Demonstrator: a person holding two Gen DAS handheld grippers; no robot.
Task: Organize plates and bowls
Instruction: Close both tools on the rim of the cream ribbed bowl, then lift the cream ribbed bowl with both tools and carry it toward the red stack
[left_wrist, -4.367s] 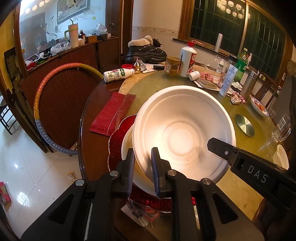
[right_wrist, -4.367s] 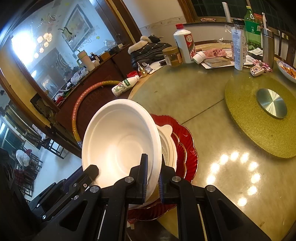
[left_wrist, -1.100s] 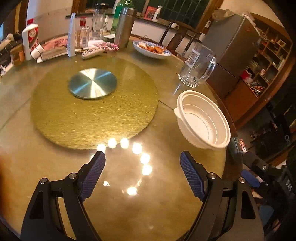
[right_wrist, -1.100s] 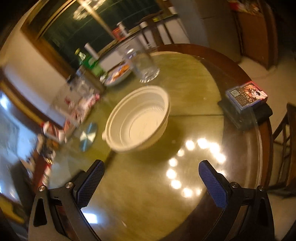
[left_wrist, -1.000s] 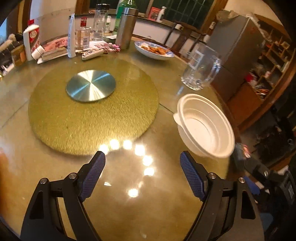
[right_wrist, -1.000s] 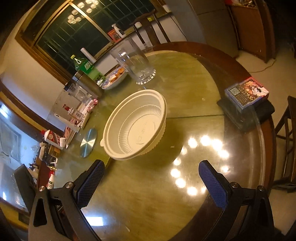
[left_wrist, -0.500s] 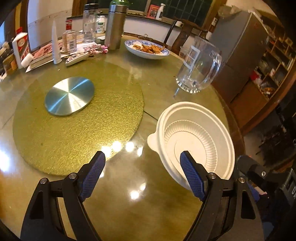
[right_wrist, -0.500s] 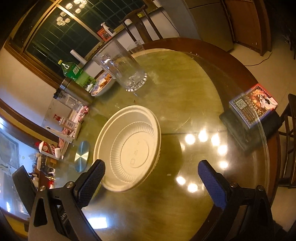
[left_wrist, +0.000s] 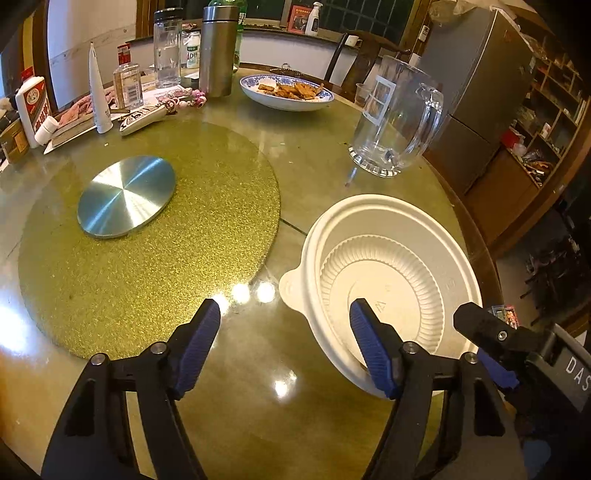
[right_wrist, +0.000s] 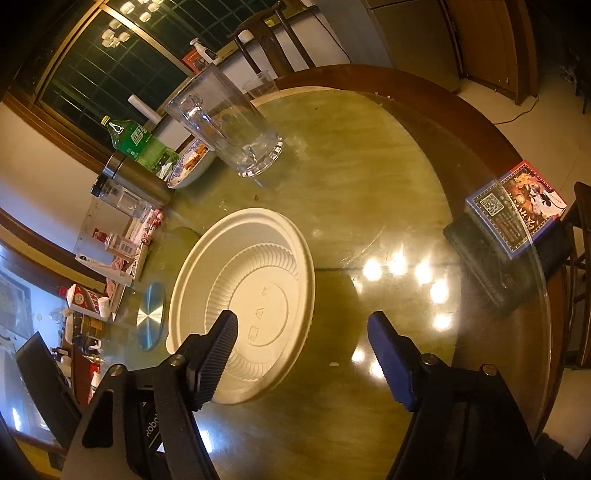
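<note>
Blue ribbed pads line our left tool (left_wrist: 284, 341), which tilts steeply down toward the surface (left_wrist: 258, 406); its jaws are apart and closing, with the near-left rim of the white bowl (left_wrist: 388, 273) between them. One finger reaches over the inside of the bowl, the other stands outside above bare glass, and neither pad presses the rim. Our right tool (right_wrist: 303, 350) tilts down the same way from the opposite side, jaws also apart and closing, its left finger over the bowl's (right_wrist: 251, 291) inside and its right finger (right_wrist: 391, 362) over the glass; the rim sits between them, not clamped. In the left view the right tool's (left_wrist: 495, 350) black body shows beside the bowl, marked with the letters "DAS".

We see the bowl resting upright on the glass near the surface's edge, just beside the gold turntable (left_wrist: 147, 236) with its steel disc (left_wrist: 125, 195). A clear glass mug (left_wrist: 397, 118) stands behind the bowl, and farther back a blue-patterned dish of food (left_wrist: 286, 92) and a steel flask (left_wrist: 218, 51). A green bottle (right_wrist: 138, 142) lies behind the dish in the right view. A printed box with a QR code (right_wrist: 517, 206) sits at the surface's edge; its lettering is too small to read.
</note>
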